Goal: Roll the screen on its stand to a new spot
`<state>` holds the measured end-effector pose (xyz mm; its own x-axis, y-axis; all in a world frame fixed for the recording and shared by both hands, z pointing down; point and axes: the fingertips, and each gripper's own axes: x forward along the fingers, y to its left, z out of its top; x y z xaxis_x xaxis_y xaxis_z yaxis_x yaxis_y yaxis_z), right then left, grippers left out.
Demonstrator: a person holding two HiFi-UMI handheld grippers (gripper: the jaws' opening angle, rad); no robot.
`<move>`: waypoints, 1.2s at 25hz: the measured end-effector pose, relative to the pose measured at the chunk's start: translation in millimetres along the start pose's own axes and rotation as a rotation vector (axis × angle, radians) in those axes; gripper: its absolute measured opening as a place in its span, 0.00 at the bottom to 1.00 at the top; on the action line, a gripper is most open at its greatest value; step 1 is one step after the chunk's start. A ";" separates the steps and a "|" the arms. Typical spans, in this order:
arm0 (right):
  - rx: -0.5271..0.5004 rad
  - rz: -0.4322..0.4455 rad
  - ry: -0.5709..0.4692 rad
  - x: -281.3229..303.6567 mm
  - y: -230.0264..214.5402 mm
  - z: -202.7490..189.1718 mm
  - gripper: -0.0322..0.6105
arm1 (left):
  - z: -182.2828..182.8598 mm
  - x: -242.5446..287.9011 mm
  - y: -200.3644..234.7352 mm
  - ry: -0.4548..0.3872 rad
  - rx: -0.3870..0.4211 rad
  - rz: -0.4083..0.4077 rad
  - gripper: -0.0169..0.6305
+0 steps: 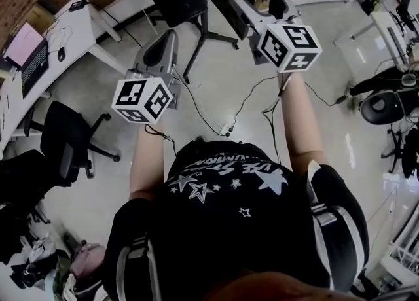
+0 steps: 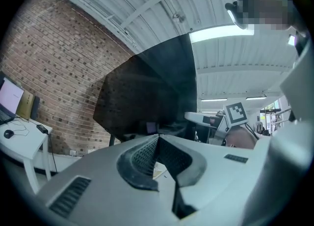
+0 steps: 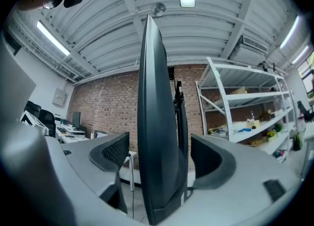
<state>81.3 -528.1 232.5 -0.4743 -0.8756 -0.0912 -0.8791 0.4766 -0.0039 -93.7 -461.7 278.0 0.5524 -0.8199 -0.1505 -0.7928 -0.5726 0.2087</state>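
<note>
Office clutter sitting around me.
A black office chair (image 1: 69, 139) is standing at my nine o'clock, a laptop (image 1: 23, 43) is glowing pink on the white desk (image 1: 82, 23) at ten, a power strip (image 1: 226, 129) is lying on the floor (image 1: 118, 90) at twelve, and white shelving (image 3: 245, 107) is standing by the brick wall (image 3: 108, 107) at three.

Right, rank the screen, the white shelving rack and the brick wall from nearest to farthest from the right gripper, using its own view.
1. Screen, edge-on between the open jaws of the right gripper, centre.
2. White shelving rack, off to the right, beyond the screen.
3. Brick wall, at the back, behind the rack.
</note>
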 end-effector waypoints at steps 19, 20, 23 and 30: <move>-0.048 -0.177 0.002 35.5 -18.6 4.4 0.45 | 4.7 49.0 48.6 0.017 -0.021 -0.191 0.04; -0.046 -0.196 -0.002 33.9 -20.6 4.3 0.43 | 3.1 50.7 48.4 0.018 -0.026 -0.195 0.04; -0.060 -0.234 -0.006 28.8 -25.4 4.9 0.39 | -1.0 53.3 43.3 0.019 -0.033 -0.202 0.04; -0.066 -0.241 -0.015 21.9 -29.1 6.3 0.39 | -12.6 42.6 25.7 0.044 -0.049 -0.191 0.04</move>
<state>96.9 -560.7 224.4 -0.2501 -0.9619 -0.1101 -0.9682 0.2475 0.0373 -87.2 -511.3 289.1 0.7032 -0.6951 -0.1498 -0.6596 -0.7163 0.2275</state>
